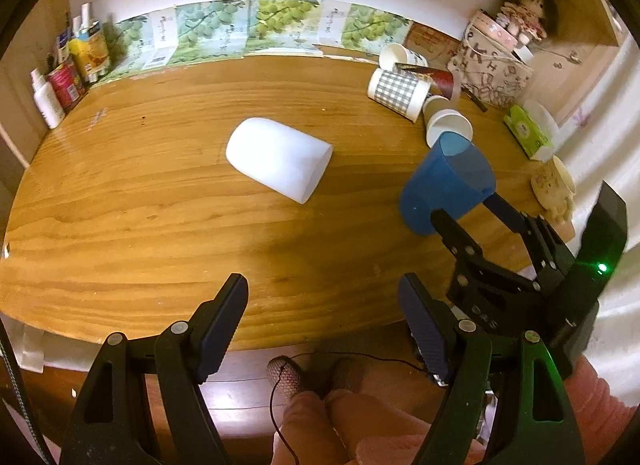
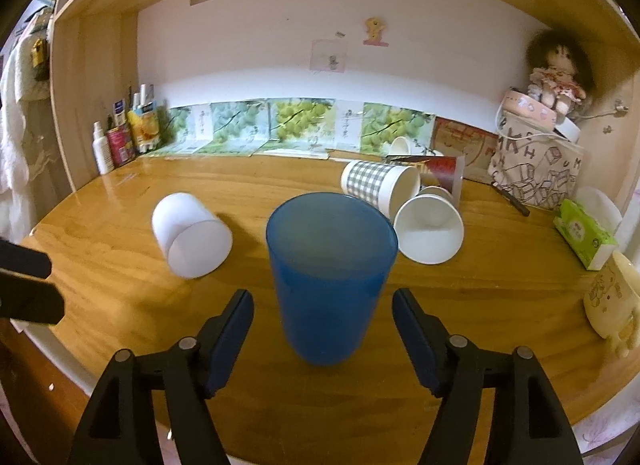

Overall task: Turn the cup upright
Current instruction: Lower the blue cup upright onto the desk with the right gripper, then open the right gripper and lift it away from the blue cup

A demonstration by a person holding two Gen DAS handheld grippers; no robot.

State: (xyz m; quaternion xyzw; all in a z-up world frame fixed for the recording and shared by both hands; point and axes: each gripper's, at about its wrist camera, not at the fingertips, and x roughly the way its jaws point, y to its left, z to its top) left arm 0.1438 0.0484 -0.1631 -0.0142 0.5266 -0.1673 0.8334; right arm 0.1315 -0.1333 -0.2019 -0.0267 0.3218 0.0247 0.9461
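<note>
The translucent blue plastic cup point(image 2: 332, 277) is seen upright between the parted right tool point(image 2: 323, 341) (left tool point(image 1: 323, 329) also parted); the white cylindrical cup point(image 1: 279, 159) is left lying sideways.

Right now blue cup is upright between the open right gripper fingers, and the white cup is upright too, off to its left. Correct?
Not quite. The white cup lies on its side on the wooden table, as the right wrist view shows; the left wrist view agrees. The rest holds: the blue cup stands upright between the open right gripper fingers, with the white cup to its left.
</note>
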